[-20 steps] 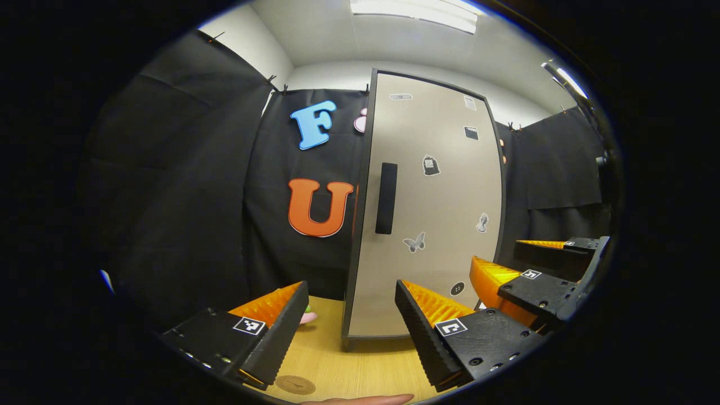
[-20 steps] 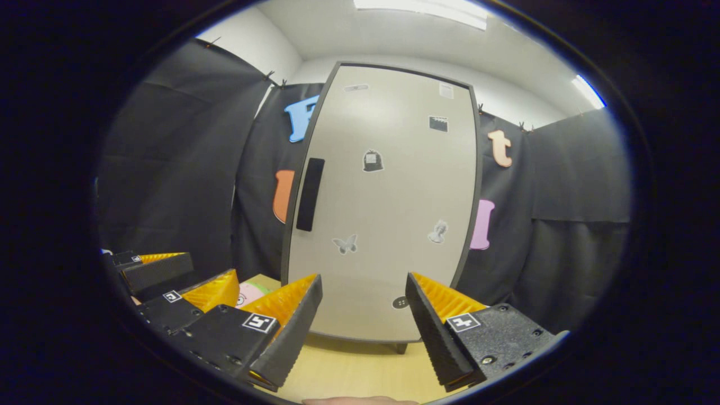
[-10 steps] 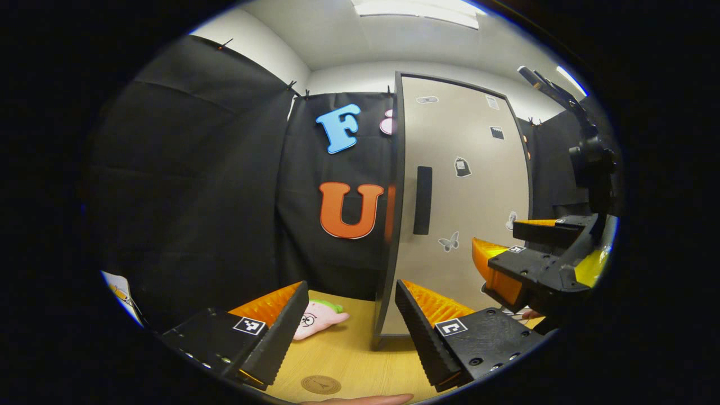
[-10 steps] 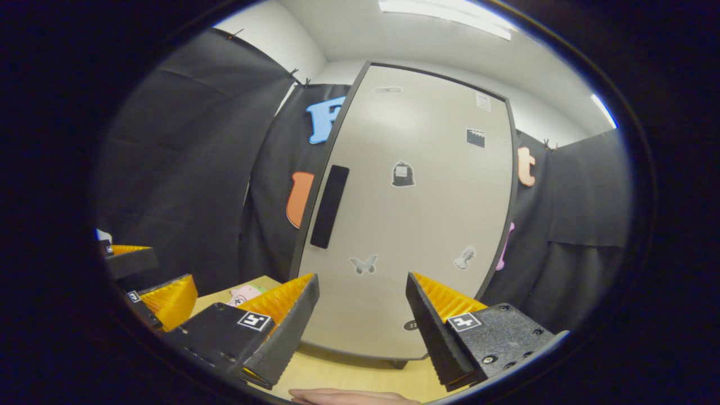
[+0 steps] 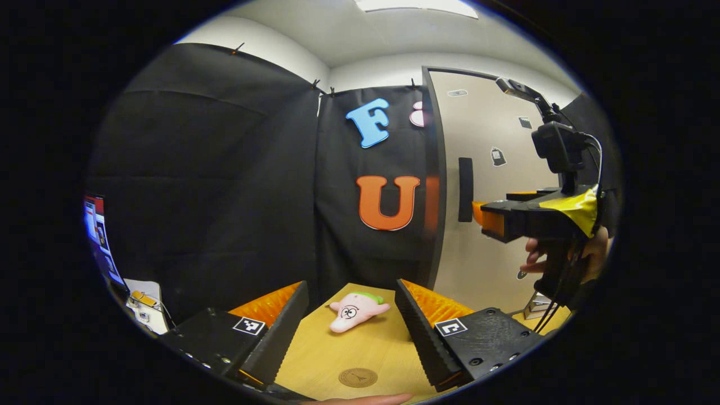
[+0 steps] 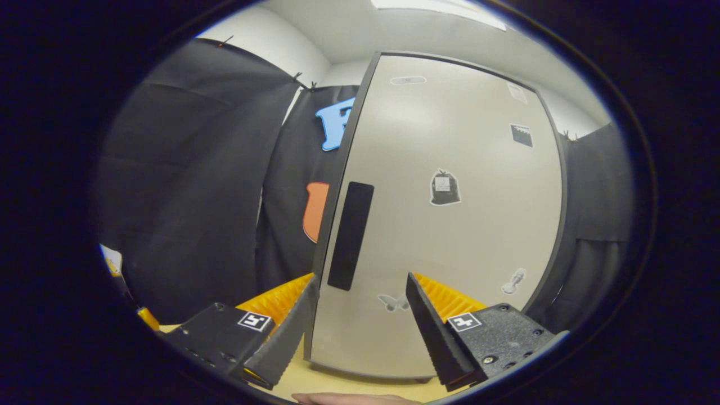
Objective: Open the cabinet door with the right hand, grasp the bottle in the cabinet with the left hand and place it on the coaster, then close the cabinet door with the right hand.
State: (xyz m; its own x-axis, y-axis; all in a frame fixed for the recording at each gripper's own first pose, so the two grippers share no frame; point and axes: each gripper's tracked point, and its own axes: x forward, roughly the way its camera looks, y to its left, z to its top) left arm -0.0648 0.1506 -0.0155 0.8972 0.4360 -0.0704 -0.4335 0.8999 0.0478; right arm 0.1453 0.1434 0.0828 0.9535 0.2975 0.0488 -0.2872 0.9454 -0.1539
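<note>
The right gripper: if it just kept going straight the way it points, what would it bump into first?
Most likely the closed cabinet door. The right gripper is open and aimed at the door's lower part, just right of the dark handle. Nothing stands between them, though the distance is hard to judge.

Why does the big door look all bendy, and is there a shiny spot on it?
Right gripper view: the fisheye lens bows the cabinet door's edges, and a soft pale glare sits near its top. Left gripper view: the same door curves too, and a bright ceiling light shines overhead.
</note>
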